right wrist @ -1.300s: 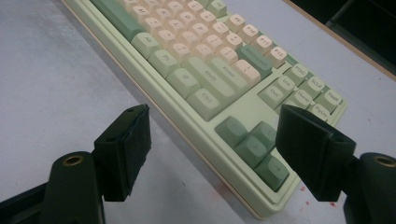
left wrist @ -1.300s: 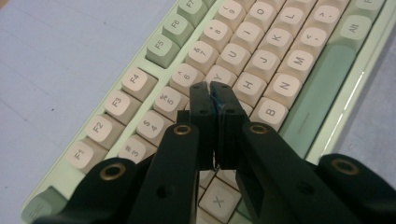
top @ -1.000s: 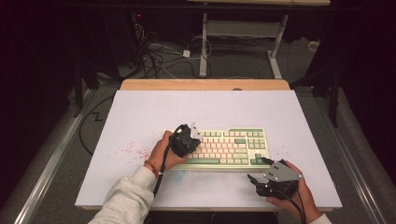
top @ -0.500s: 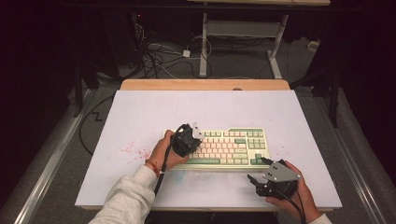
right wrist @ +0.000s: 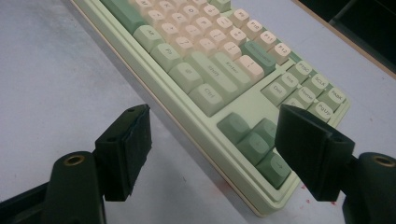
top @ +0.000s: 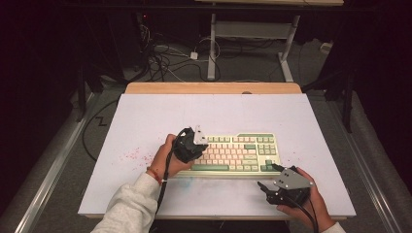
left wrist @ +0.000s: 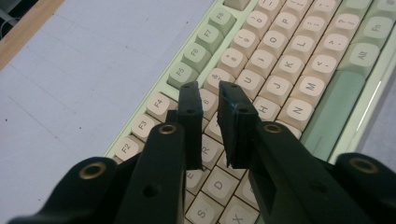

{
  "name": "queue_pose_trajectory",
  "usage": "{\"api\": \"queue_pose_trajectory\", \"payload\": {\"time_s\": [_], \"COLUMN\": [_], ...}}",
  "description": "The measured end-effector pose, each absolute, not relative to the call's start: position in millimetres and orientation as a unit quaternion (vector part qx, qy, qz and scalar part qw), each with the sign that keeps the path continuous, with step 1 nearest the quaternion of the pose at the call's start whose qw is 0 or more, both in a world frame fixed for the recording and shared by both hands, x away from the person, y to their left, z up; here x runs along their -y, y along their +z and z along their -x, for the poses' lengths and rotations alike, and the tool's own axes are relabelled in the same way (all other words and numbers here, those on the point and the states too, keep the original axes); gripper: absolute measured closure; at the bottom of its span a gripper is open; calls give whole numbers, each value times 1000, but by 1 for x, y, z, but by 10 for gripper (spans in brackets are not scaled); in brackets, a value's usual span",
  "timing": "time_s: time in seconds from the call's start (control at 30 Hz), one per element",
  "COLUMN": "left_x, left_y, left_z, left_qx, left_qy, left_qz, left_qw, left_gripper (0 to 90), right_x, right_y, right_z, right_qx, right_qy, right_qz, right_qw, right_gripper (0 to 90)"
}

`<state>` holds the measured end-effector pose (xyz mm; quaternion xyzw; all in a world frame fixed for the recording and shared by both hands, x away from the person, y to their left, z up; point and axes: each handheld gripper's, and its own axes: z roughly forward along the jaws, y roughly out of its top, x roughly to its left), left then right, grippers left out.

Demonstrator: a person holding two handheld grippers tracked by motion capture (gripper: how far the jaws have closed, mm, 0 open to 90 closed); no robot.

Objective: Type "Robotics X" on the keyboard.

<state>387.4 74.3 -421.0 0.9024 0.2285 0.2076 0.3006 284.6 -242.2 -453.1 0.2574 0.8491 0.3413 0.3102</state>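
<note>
Two grippers at keyboard [top: 240, 153]; left gripper [left wrist: 210, 95] just opening, narrowly apart; right gripper [right wrist: 212, 140] wide apart.

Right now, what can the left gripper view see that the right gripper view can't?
The left gripper view alone shows the letter keys and F-keys, with the left gripper, its jaws just opening, a narrow gap and nothing between them. The right gripper view alone shows the arrow keys and the keyboard's corner, between the right gripper's wide-apart jaws. Both show the green keyboard on the white table.
</note>
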Motion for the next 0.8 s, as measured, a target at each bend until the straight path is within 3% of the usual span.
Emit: {"api": "queue_pose_trajectory", "payload": {"time_s": [0.8], "left_x": [-89], "left_y": [-419], "left_z": [-358], "left_qx": [-210], "left_qy": [263], "left_qz": [-873], "left_qw": [353], "left_gripper": [249], "right_x": [244], "right_y": [-453], "right_z": [-285], "right_qx": [-848], "right_qy": [341], "right_qz": [-261], "right_qw": [310], "right_gripper": [273]}}
